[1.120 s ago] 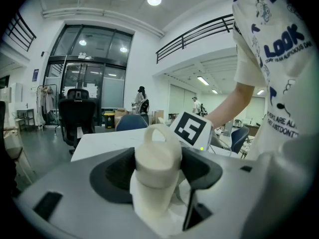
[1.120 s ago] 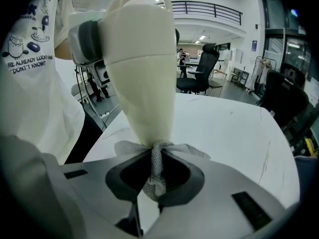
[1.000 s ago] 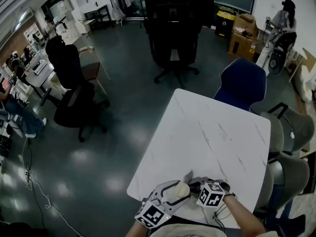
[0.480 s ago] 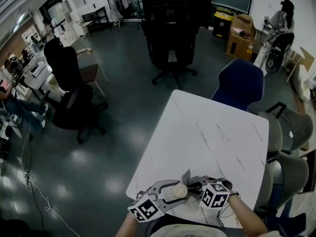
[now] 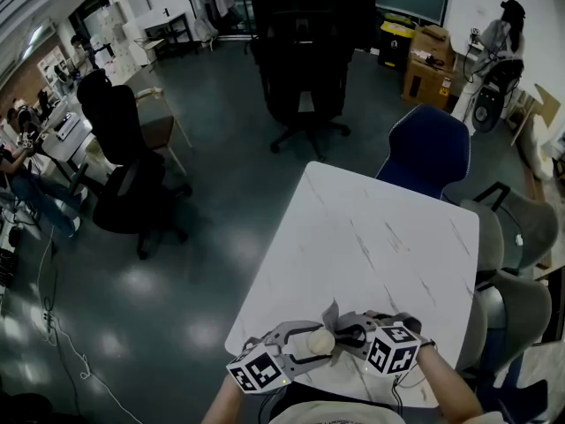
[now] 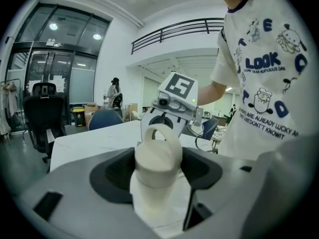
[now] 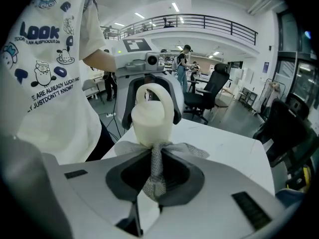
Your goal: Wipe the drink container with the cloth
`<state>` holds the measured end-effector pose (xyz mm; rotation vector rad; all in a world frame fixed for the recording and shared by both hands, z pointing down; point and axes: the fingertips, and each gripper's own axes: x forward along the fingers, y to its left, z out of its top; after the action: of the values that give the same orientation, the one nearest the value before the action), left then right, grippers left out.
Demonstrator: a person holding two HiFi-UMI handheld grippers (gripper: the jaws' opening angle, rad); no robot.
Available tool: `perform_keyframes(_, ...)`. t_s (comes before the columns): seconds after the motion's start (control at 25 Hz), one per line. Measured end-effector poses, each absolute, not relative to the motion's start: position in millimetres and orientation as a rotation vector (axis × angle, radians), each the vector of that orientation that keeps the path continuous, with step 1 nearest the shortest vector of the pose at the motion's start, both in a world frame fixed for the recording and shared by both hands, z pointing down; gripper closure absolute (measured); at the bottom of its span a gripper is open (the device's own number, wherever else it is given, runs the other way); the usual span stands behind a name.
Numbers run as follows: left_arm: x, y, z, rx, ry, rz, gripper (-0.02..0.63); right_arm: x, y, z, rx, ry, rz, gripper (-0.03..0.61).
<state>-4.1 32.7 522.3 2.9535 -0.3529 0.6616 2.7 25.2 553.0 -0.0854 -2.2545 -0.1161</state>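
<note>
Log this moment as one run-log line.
left tongs: shut on drink container | right tongs: shut on cloth | cloth: against drink container | place: near edge of table

White marbled surface (image 5: 371, 246); blue chair (image 5: 430, 151) at its far edge, black office chair (image 5: 305, 69) beyond

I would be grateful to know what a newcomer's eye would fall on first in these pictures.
First comes the cream drink container with its loop-handled lid, clasped by the left gripper at the near edge of the white table. Next is the grey mesh cloth, pinched in the right gripper and fanned out against the container.
</note>
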Motion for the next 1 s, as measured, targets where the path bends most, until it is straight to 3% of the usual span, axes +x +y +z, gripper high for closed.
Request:
perform_keyframes(0.44, -5, 33, 522, 2.956, -0.343, 0.649, 0.327, 1, 22, 533, -0.131, -2.254, -0.202, 0.522)
perform_keyframes(1.0, -5, 31, 517, 2.964, -0.364, 0.600, 0.327, -1, 23, 569, -0.138, -2.206, -0.142, 0.522)
